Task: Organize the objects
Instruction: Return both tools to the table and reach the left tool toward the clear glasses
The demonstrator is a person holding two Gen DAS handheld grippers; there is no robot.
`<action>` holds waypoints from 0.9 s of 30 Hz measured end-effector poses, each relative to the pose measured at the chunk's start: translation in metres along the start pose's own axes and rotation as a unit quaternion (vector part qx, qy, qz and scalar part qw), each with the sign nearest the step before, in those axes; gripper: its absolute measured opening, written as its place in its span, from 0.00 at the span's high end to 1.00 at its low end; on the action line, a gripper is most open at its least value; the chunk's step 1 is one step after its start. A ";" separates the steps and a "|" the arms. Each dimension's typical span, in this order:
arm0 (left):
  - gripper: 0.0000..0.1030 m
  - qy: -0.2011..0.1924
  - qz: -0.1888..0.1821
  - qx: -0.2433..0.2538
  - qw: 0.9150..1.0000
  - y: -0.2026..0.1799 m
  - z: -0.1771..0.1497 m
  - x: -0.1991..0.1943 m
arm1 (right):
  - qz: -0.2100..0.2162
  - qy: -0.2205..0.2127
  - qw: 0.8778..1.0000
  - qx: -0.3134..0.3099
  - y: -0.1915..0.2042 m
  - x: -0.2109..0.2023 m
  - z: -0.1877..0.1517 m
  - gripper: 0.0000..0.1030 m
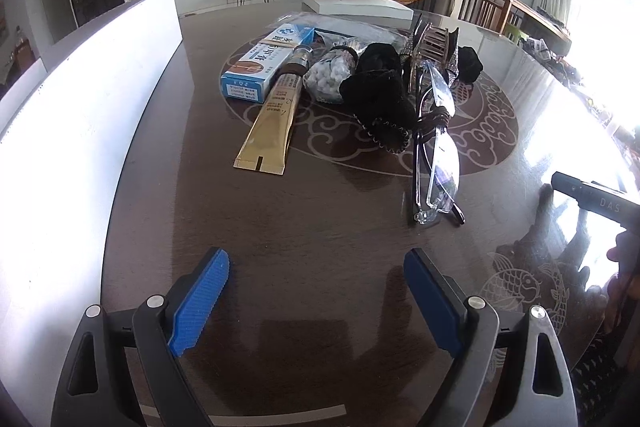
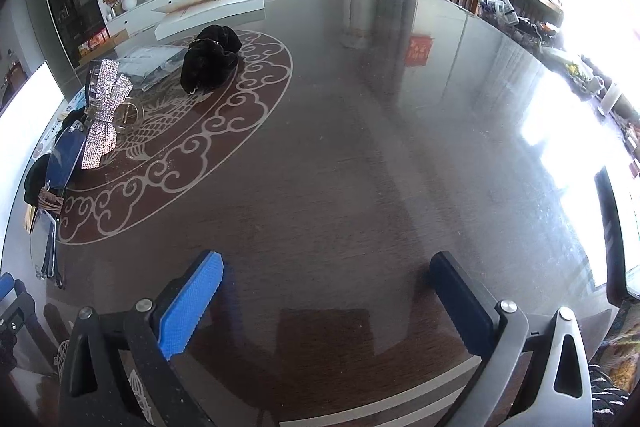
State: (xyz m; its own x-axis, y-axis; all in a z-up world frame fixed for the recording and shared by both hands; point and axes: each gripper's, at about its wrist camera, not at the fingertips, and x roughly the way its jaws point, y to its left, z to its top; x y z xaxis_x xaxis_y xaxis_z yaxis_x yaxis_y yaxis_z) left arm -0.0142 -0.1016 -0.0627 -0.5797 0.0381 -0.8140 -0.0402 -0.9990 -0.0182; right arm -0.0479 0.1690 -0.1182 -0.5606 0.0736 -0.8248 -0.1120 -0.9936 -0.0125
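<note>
A cluster of small objects lies mid-table in the left wrist view: a blue and white box (image 1: pixel 266 61), a gold tube (image 1: pixel 270 127), a jar of white balls (image 1: pixel 330 75), black scrunchies (image 1: pixel 380 95), a hair claw (image 1: pixel 430 47) and clear glasses (image 1: pixel 438 167). My left gripper (image 1: pixel 316 267) is open and empty, well short of them. My right gripper (image 2: pixel 328 267) is open and empty over bare table. In the right wrist view a rhinestone bow clip (image 2: pixel 106 111) and a black scrunchie (image 2: pixel 210 57) lie at the left.
A dark round glass-topped table (image 2: pixel 380 147) with a pale ornament. A white box wall (image 1: pixel 80 107) stands along the left. A white flat box (image 1: pixel 356 5) lies at the far edge. The right gripper's body (image 1: pixel 592 197) shows at the right edge.
</note>
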 end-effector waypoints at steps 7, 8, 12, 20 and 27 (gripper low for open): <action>0.00 0.009 0.012 0.002 1.000 0.005 0.009 0.010 | 0.002 0.010 1.000 -0.001 0.000 0.001 0.003 0.00; 0.00 0.006 0.012 0.000 1.000 0.007 0.010 0.010 | 0.002 0.010 1.000 -0.002 0.000 0.001 0.003 0.00; 0.00 0.008 0.008 0.009 1.000 0.012 0.011 0.011 | 0.005 0.006 1.000 -0.006 0.000 0.000 0.002 0.00; 0.00 0.002 0.009 0.007 1.000 0.023 0.008 0.009 | 0.008 0.001 1.000 -0.012 0.001 -0.001 -0.001 0.00; 0.02 -0.027 -0.072 -0.013 0.997 0.021 0.001 -0.021 | 0.007 -0.007 1.000 -0.010 0.001 -0.002 -0.002 0.00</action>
State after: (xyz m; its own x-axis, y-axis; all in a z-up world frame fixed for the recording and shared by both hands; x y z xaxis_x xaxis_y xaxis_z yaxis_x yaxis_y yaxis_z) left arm -0.0039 -0.1236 -0.0449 -0.6118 0.1820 -0.7698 -0.1052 -0.9832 -0.1489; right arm -0.0455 0.1674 -0.1180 -0.5737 0.0605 -0.8168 -0.0884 -0.9960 -0.0117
